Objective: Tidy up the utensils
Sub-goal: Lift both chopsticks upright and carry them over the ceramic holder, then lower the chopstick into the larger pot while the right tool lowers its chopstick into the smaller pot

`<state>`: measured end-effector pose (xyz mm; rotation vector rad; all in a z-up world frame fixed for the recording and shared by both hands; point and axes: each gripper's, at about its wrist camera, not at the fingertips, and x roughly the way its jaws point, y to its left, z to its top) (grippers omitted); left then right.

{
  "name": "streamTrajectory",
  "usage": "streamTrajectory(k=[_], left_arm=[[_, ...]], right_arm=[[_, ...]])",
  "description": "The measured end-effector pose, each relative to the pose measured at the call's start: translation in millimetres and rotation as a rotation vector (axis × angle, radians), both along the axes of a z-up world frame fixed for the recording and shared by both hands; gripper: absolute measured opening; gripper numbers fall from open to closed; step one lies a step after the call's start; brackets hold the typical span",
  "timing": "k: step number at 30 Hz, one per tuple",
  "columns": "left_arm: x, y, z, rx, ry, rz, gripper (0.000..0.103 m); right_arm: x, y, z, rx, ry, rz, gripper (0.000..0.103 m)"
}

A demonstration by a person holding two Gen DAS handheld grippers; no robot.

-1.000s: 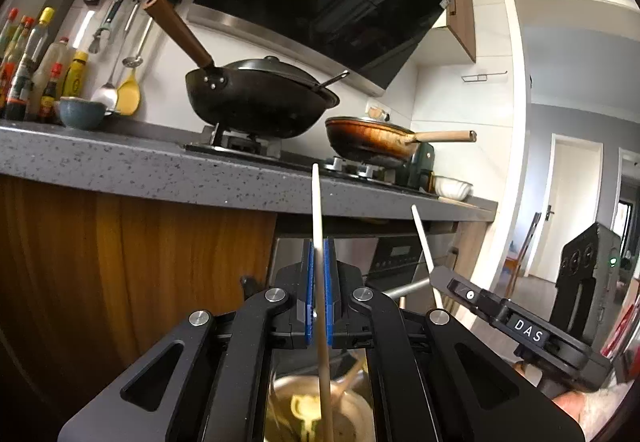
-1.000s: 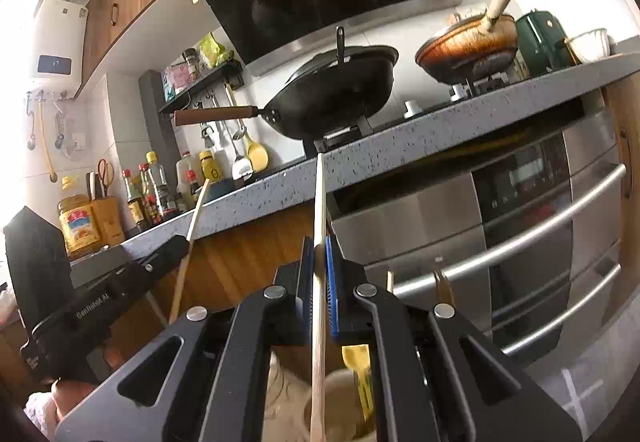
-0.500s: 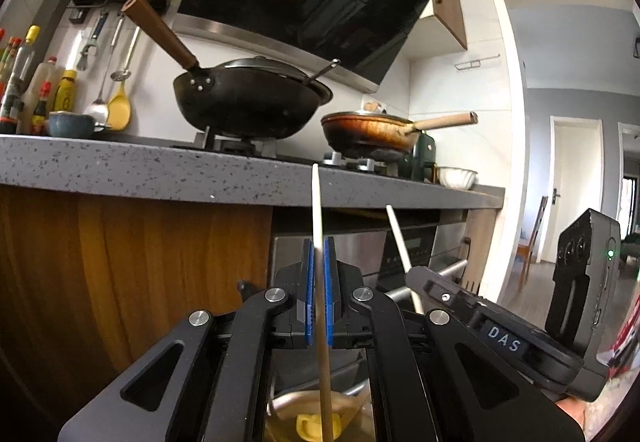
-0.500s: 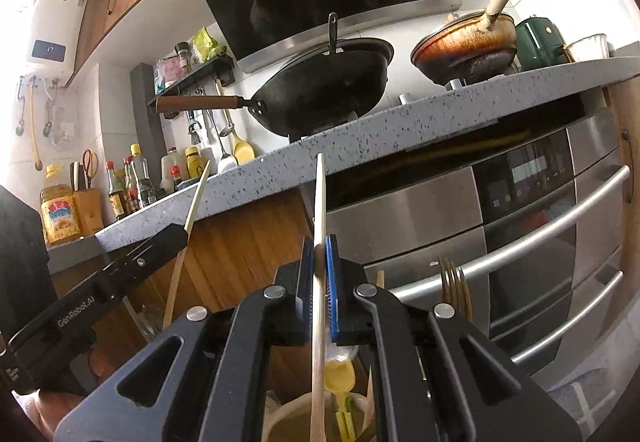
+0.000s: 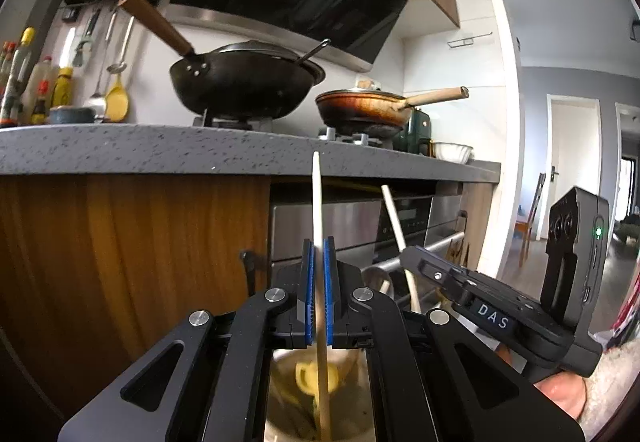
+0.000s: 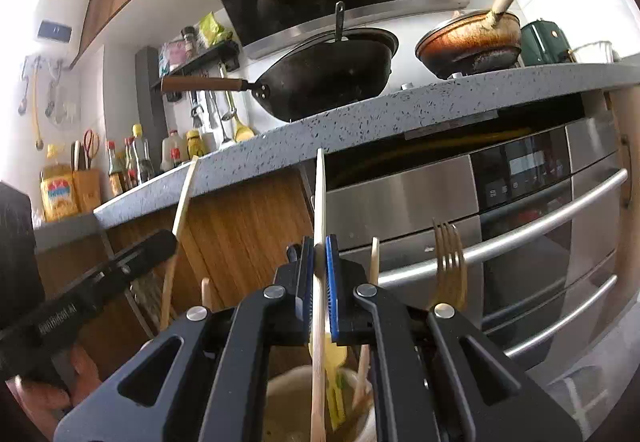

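Observation:
My left gripper (image 5: 318, 256) is shut on a pale wooden chopstick (image 5: 317, 201) that stands upright, its lower end reaching into a round utensil holder (image 5: 286, 398) just below. My right gripper (image 6: 319, 254) is shut on a second chopstick (image 6: 320, 201), also upright over the holder (image 6: 288, 380). In that holder stand a gold fork (image 6: 450, 262), a yellow utensil (image 6: 334, 358) and wooden handles. Each view shows the other gripper beside it: the right gripper (image 5: 416, 262) with its chopstick (image 5: 394, 219), and the left gripper (image 6: 160, 242) with its chopstick (image 6: 184, 197).
A speckled grey counter (image 5: 160, 153) juts out overhead, carrying a black wok (image 5: 244, 85) and a brown frying pan (image 5: 364, 107). Behind the holder are a wooden cabinet front (image 5: 120, 262) and a steel oven with bar handles (image 6: 540, 222). Bottles (image 6: 132, 161) line the counter's far end.
Both grippers have sunk with their chopsticks. The counter edge now sits higher in both views, the holder is closer, and the gold fork has risen into the right wrist view.

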<state>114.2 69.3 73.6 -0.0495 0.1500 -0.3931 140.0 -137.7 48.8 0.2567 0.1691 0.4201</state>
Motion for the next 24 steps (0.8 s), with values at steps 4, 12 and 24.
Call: streamTrajectory(k=[4,12,24], left_arm=[[-15,7,0,-0.013,0.050,0.014,0.005],[-45,5,-13,-0.017,0.128,0.010,0.005],[-36,6,-34,0.017,0.226,0.044,0.005]], right_arm=[[-15,-5,-2,-0.043,0.024,0.004,0.006],[-48,-14,-7,-0.126,0.043,0.020,0.006],[-47,-18,-19,-0.135,0.093,0.027,0.006]])
